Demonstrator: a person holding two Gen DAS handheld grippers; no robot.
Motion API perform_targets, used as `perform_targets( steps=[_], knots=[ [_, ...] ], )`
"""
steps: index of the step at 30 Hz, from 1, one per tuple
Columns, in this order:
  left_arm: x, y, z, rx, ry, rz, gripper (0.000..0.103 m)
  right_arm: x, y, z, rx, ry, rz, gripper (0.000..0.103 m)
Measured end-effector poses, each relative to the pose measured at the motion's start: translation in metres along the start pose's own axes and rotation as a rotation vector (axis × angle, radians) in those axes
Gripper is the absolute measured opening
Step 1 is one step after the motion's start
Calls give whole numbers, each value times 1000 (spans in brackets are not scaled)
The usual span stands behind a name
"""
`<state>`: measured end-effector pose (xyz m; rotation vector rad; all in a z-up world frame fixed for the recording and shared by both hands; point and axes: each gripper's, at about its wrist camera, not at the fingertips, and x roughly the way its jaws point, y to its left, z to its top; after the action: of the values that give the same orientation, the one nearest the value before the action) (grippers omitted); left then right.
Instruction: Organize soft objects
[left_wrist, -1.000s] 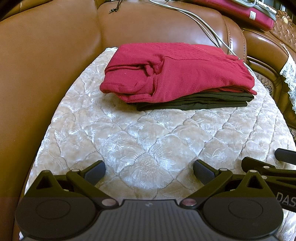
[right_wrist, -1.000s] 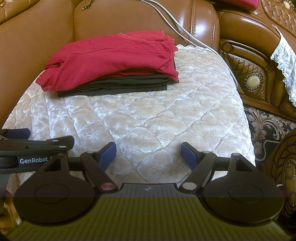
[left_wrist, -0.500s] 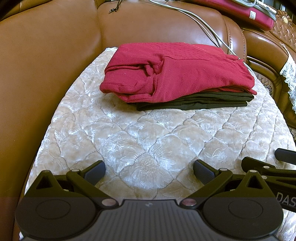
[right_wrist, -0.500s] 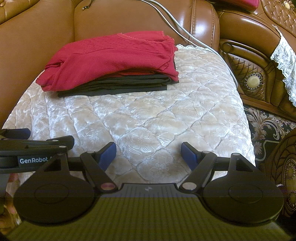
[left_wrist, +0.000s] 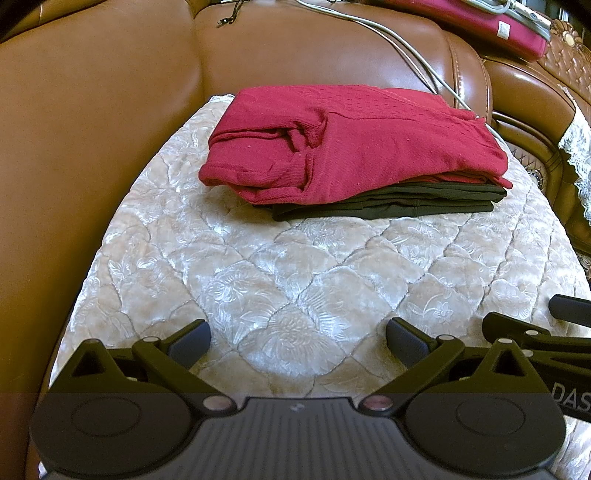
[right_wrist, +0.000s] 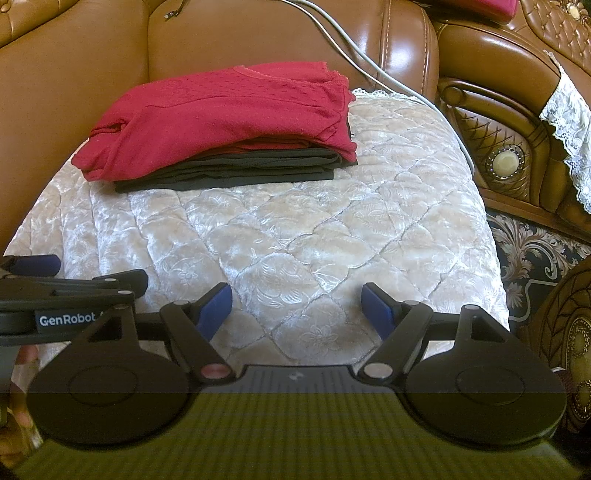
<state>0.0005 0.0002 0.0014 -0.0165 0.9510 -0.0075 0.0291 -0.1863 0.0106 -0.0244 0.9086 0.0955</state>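
This was a home living room. A tan leather sofa (left_wrist: 92, 147) with a quilted cream seat cover (left_wrist: 295, 277) filled the view, and folded clothes (right_wrist: 221, 122) lay on that cover. Beside it stood a carved armchair (right_wrist: 498, 122) with a lace cloth (right_wrist: 569, 125) draped over its arm, above a floral carpet (right_wrist: 535, 251). A white cable (left_wrist: 406, 44) trailed across the sofa back

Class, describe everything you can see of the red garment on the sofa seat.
The red garment is a folded knit piece, crimson, with a dotted textured panel and a scalloped edge seen from the right wrist view. It lies flat on top of a folded dark garment, its folds bunched at the left end. The stack rests on the quilted seat cover. Neither gripper touches it.
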Motion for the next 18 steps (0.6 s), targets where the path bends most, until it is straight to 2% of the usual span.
perform_targets(
  steps=[18],
  knots=[
    [1, -1, 2, 1, 12, 3, 103, 0, 1, 1, -2, 5, -2, 85]
  ],
)
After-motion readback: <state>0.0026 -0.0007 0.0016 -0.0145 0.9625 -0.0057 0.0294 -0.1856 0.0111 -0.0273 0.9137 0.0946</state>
